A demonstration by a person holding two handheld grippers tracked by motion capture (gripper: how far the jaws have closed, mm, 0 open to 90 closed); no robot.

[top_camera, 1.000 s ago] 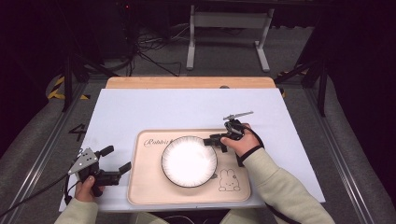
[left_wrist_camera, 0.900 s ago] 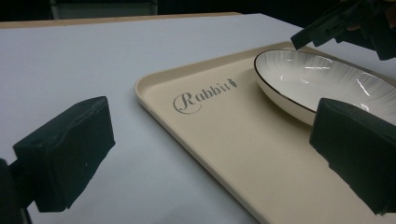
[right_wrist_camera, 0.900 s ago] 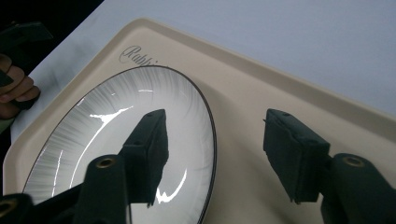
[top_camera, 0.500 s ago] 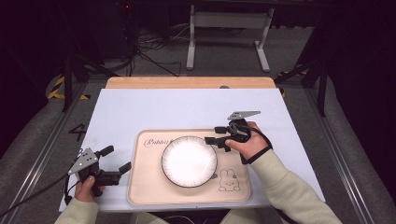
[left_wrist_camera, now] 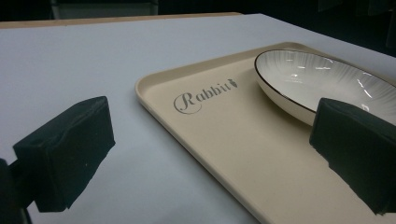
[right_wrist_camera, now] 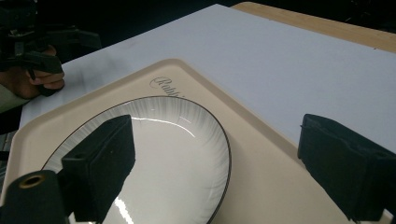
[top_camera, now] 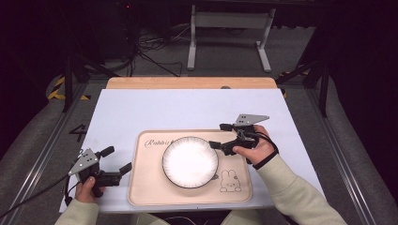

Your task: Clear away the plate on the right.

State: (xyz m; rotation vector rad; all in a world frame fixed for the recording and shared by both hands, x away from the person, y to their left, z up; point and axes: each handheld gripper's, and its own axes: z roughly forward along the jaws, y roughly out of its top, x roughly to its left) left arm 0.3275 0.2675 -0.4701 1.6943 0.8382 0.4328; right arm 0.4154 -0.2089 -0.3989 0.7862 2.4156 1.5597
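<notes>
White-covered desk (top_camera: 141, 112) in a dark room; beige tray (top_camera: 145, 187) bearing a plate (top_camera: 190, 161); left tool (top_camera: 115, 161) and right tool (top_camera: 220, 136) both agape.

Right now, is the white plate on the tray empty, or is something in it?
Empty. The plate on the tray shows only its bare glossy white inside in all three views.

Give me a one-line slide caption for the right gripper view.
Right gripper open above the tray, one of its fingers over the white plate.
</notes>
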